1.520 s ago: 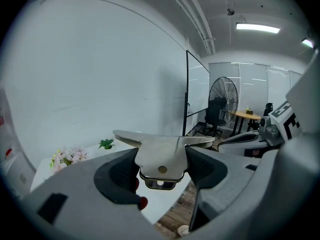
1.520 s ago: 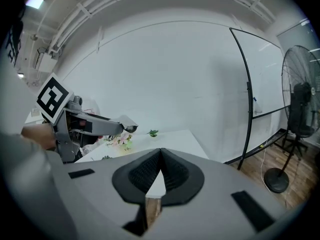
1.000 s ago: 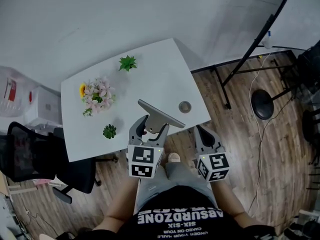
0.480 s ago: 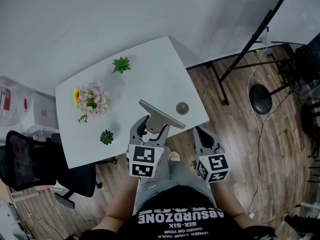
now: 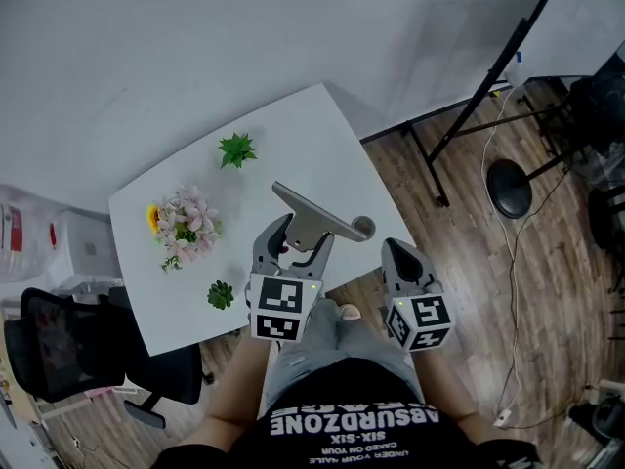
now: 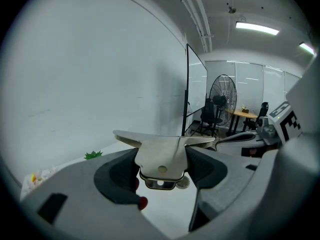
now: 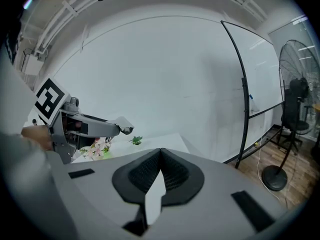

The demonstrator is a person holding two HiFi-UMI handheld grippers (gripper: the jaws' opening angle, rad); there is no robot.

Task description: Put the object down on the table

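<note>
Left gripper (image 5: 291,245): clamped on metal bracket (image 5: 317,215) tab
Right gripper (image 5: 402,259): jaws together, empty
Metal bracket axis: far-left to near-right
Counts: one metal bracket, two green plants (image 5: 236,149), one flower bunch (image 5: 184,228)

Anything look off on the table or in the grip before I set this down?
Nothing stands out. The metal piece is clamped centrally in the left tongs over the table; nothing spilled or tipped there.

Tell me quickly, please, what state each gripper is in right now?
Left gripper: closed, holding a flat metal piece.
Right gripper: closed, empty.
</note>
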